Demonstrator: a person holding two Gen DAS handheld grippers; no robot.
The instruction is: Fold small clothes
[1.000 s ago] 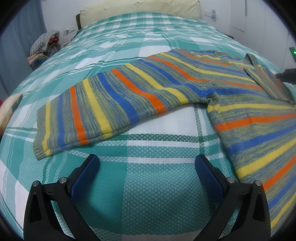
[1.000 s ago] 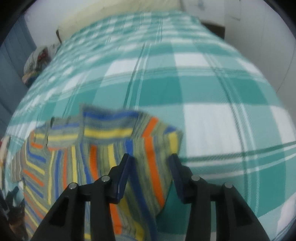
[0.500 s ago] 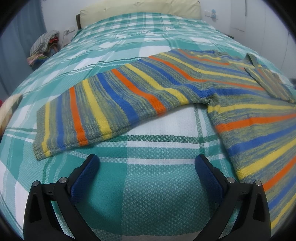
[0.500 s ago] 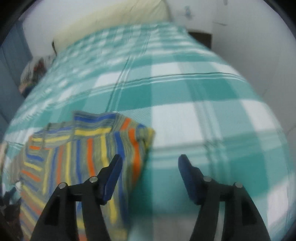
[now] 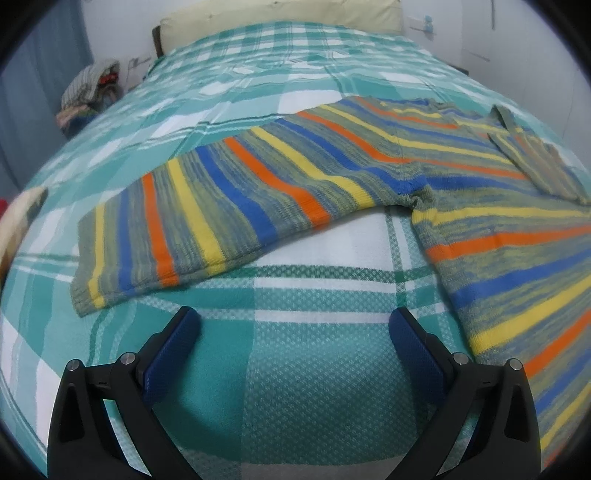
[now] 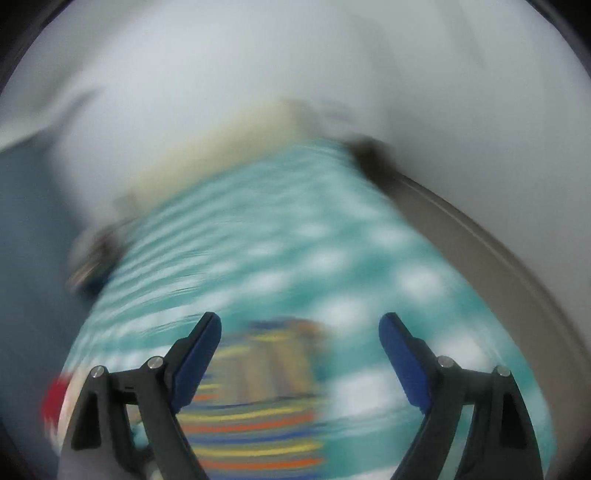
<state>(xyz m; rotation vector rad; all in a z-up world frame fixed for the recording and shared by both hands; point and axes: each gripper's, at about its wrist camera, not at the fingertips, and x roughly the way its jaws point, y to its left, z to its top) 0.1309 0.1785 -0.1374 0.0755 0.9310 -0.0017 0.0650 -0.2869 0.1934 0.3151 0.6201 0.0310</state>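
The left gripper (image 5: 293,328), blue-padded jaws spread with nothing between them, hovers over the woven teal-and-white checked bedspread (image 5: 288,387). Just beyond lies the ribbed knit sweater striped orange, yellow and blue (image 5: 258,184), flat, sleeve outstretched. The right gripper (image 6: 299,332) is opening, empty, its view blurred.

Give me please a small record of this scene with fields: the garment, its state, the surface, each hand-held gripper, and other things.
garment: striped sweater, bands of orange, yellow, blue and grey-green
state: lies flat; one sleeve stretched out to the side, the other sleeve folded over the body
surface: bed with teal and white checked cover
left hand-held gripper: open, above bare cover, holds nothing
right hand-held gripper: jaws opening, nothing between them; its view is blurred
other things: pillow at the head; pile of clothes beside the bed
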